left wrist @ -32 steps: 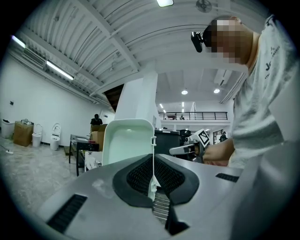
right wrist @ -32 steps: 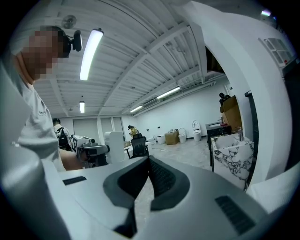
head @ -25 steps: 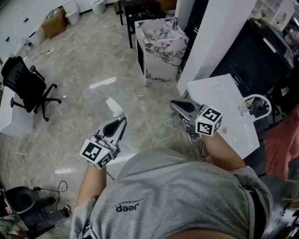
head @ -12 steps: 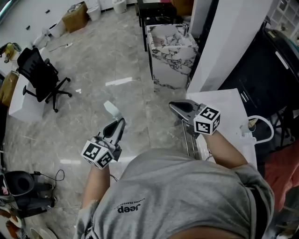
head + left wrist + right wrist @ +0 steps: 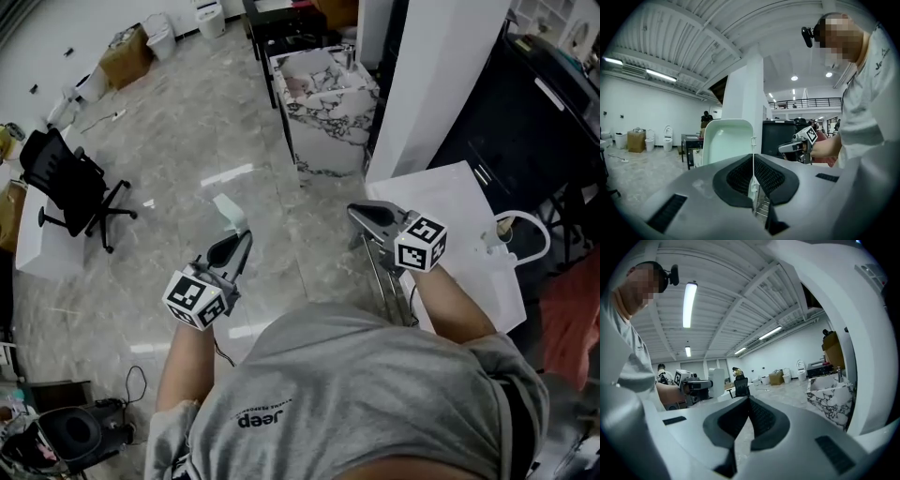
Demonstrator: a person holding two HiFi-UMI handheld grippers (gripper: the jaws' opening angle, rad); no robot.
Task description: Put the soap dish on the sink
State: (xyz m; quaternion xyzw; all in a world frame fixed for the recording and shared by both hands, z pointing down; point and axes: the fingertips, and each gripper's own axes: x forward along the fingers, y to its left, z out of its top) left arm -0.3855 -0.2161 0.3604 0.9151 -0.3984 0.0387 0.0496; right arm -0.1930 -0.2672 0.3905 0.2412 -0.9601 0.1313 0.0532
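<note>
Transit is continuing: over the last second the floor (image 5: 187, 141) is sliding beneath the head view and the office chair (image 5: 70, 178) is drifting about near 9 o'clock. Both hands are travelling level with the person, while nothing about the grip is changing.

The left gripper (image 5: 241, 242) is staying clamped on the soap dish (image 5: 230, 210). Its jaws are pinching the pale dish's edge, so the dish is sticking forward at 12 o'clock from the tips. In the left gripper view the dish (image 5: 727, 140) is standing upright just left of the shut jaw line.

The right gripper (image 5: 357, 212) is riding along at 3 o'clock of the left one. Its jaws are pressing together on nothing, as the right gripper view is showing.

The marble sink (image 5: 323, 89) is sitting at 12 o'clock, well apart from the dish, with floor lying between them. For the task, this is pointing to a carry that is under way and looking secure, with the placing step not yet reached. By my judgement, what is remaining is closing the gap to the sink and setting the dish on its top.
</note>
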